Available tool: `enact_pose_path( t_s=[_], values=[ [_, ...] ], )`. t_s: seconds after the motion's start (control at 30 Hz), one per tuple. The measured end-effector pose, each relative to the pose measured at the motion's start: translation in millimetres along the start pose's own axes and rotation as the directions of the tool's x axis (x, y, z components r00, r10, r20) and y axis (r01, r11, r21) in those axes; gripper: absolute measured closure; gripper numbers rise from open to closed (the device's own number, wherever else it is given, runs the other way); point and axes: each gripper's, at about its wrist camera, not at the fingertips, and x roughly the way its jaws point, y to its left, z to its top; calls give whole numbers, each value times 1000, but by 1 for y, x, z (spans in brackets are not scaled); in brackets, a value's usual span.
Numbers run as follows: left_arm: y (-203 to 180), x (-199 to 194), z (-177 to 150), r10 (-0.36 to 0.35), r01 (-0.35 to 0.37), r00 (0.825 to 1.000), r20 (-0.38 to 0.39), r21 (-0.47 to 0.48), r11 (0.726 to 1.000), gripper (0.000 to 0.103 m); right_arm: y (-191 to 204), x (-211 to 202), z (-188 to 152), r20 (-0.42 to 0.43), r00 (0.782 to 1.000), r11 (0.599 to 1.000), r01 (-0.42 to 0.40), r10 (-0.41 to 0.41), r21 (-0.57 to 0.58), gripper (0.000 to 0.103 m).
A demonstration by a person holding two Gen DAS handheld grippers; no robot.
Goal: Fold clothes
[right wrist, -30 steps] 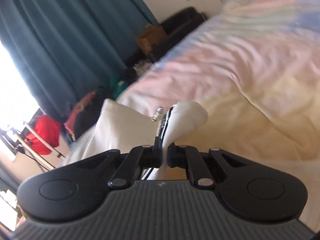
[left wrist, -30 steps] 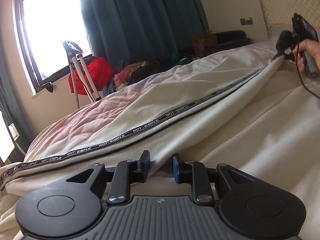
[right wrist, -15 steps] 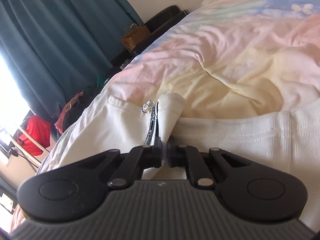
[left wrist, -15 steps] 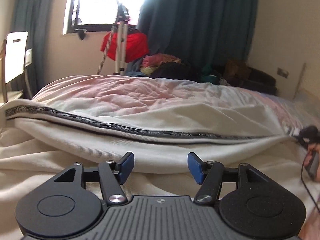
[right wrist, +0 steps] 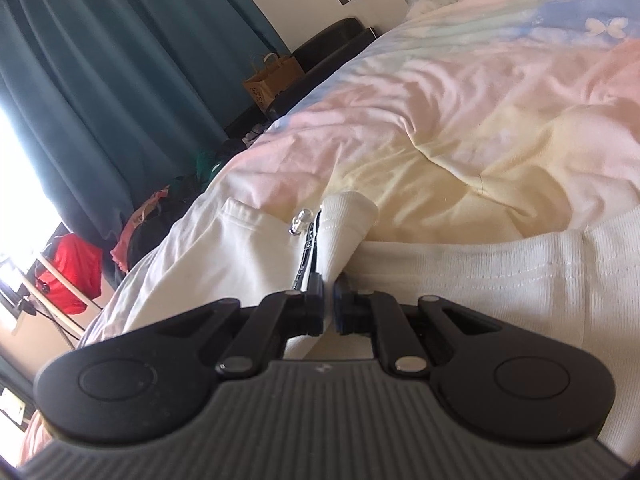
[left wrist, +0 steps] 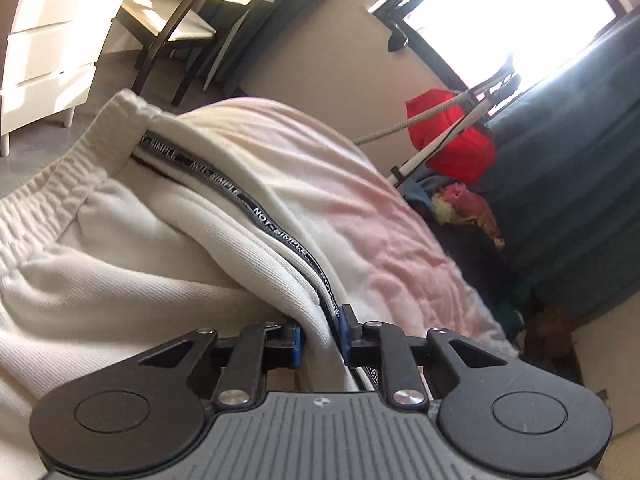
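Note:
Cream trousers with a black lettered side stripe lie on the bed; the gathered waistband is at the upper left. My left gripper has its blue pads closed on the folded striped edge of the trousers. In the right wrist view, my right gripper is shut on the trouser hem beside the stripe and a small metal zip pull. More cream fabric lies to the right.
A pastel quilt covers the bed. A white dresser and a dark table stand beyond the bed's end. A tripod, a red bag, piled clothes and teal curtains line the window side.
My left gripper swung left toward the waistband end and closed from open onto the striped edge. My right gripper kept its hold on the hem, lowered toward the bed.

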Motion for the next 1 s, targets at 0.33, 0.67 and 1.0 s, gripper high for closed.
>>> enact_pose_path(
  t_s=[0.33,0.67,1.0],
  values=[
    [-49,42,-22,225,-232,973,56,294,927,80,9,-2,-8,-83,995,993,42,-51,-115,93],
    [-36,-87,-62,126,-120,992,9,387,914,13,26,-78,-9,-77,997,946,-24,-1,-322,78],
    [44,-213,-91,198,-206,978,57,226,952,1,33,-168,5,-36,998,918,-63,53,-391,16]
  ],
)
